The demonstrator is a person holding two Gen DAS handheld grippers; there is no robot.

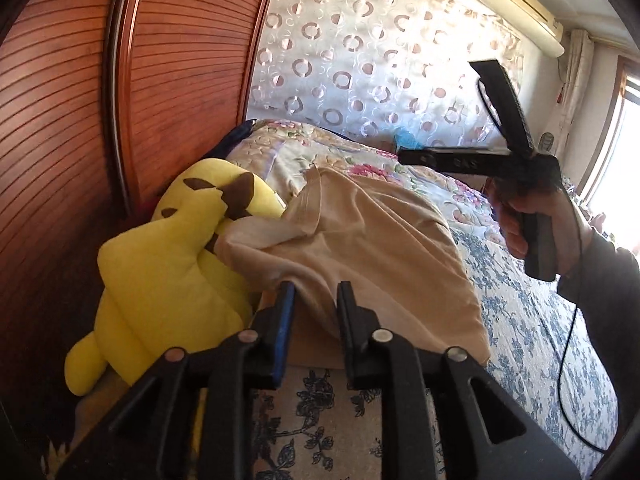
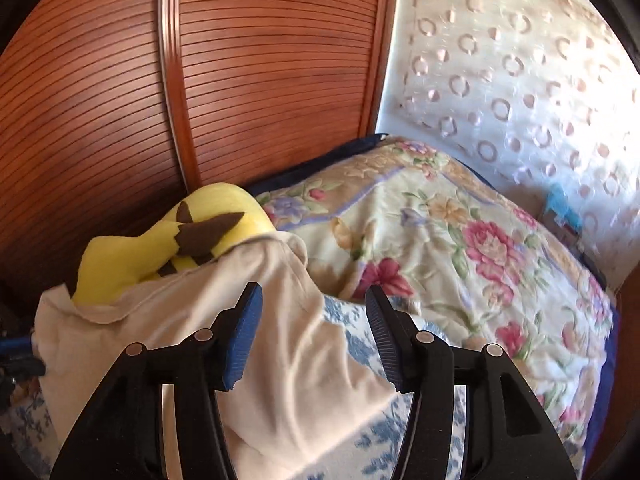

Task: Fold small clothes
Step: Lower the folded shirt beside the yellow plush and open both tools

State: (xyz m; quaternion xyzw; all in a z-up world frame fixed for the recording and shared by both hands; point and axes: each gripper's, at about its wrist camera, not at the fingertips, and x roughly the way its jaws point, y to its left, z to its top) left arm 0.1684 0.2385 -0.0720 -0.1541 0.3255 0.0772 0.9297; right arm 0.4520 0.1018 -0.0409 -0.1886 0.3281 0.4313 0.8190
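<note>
Reddish slatted wood of the wardrobe (image 1: 72,128) filled the upper left of both views, and the circle-patterned wall covering (image 1: 360,52) took the upper right. Below them the bed ran across the frame: a blue-flowered sheet (image 1: 520,320) toward the lower right of the left wrist view, and a quilt with pink and yellow blooms (image 2: 460,232) heaped at centre right of the right wrist view, probably pushed back to leave room for folding.

Next in size was the beige garment (image 1: 380,248), the piece to be folded. It lay rumpled at the centre of the left wrist view, one edge draped over the yellow plush toy (image 1: 160,260) that sat against the wardrobe at left, so it was not yet flat.

At bottom centre of the left wrist view, the left gripper (image 1: 316,292) had its fingers apart with a hem of the beige cloth lying between them; whether they pinched it could not be told. The right gripper (image 2: 314,300) was raised above the bed, seen in the upper right of the left wrist view in the person's right hand (image 1: 532,220). Its blue pads (image 2: 244,332) stood wide apart and held nothing, likely poised to take another edge.
</note>
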